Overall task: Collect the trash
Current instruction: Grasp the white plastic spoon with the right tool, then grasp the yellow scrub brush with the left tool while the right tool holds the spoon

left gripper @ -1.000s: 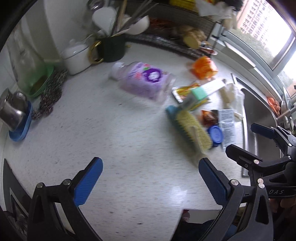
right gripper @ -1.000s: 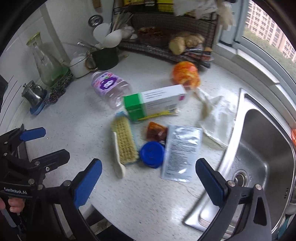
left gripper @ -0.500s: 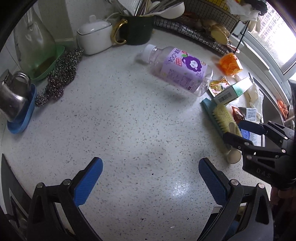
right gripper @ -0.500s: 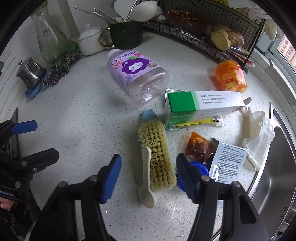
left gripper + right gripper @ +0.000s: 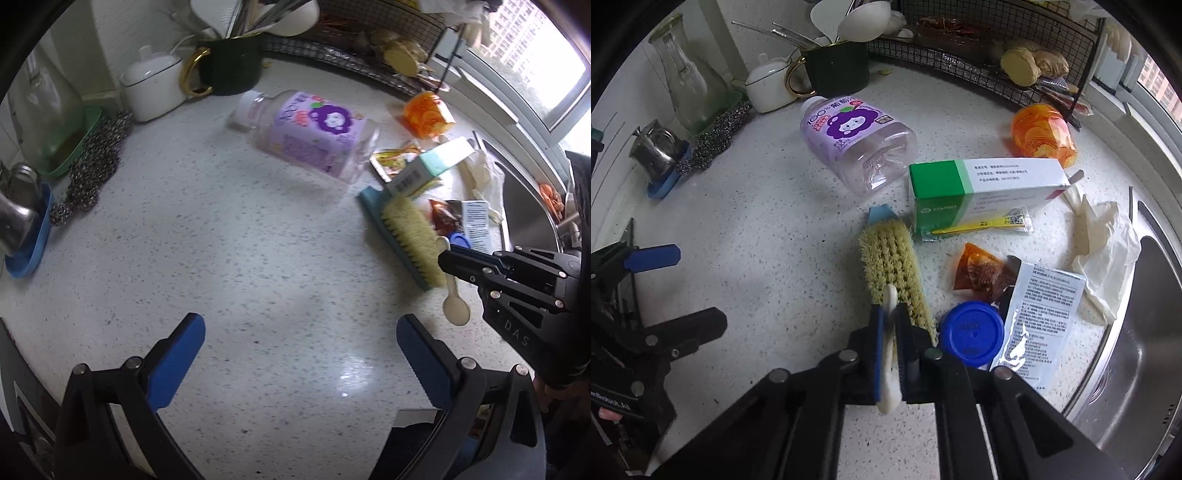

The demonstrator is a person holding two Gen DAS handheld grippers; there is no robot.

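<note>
Right claw pinching cream plastic spoon beside bristly yellow scrub brush; lift straight up, brush undisturbed. Left claw spread, empty.

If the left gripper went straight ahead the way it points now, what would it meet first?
Probably bare counter. The left gripper is open and points across an open stretch. The first object beyond looks like the purple bottle lying on its side, though fisheye depth is uncertain.
</note>
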